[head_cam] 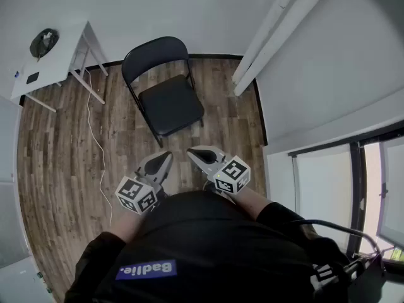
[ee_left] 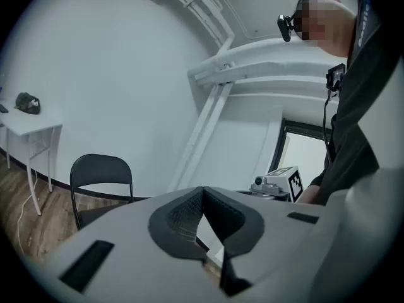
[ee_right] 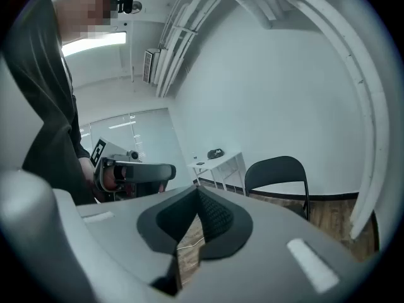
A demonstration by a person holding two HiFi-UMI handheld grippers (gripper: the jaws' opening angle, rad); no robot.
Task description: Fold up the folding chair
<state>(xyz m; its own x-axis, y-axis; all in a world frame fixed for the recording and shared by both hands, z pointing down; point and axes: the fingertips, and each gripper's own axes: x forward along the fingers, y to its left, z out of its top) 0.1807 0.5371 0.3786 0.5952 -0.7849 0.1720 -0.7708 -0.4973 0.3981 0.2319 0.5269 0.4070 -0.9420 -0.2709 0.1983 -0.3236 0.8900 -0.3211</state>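
A black folding chair [head_cam: 165, 93] stands unfolded on the wood floor, its backrest toward the far wall. It also shows at the left in the left gripper view as the chair [ee_left: 101, 182], and at the right in the right gripper view as the chair [ee_right: 278, 178]. My left gripper [head_cam: 165, 157] and right gripper [head_cam: 192, 151] are held close to my body, short of the chair's seat and apart from it. Both are shut with nothing between the jaws. In the left gripper view the tips of the left gripper [ee_left: 202, 191] meet; the right gripper [ee_right: 197, 190] is likewise closed.
A white table [head_cam: 53, 62] with a dark object [head_cam: 43, 41] on it stands at the far left by the wall. A white cable [head_cam: 98, 147] trails across the floor left of the chair. White pipes [head_cam: 271, 33] run down the wall at the right.
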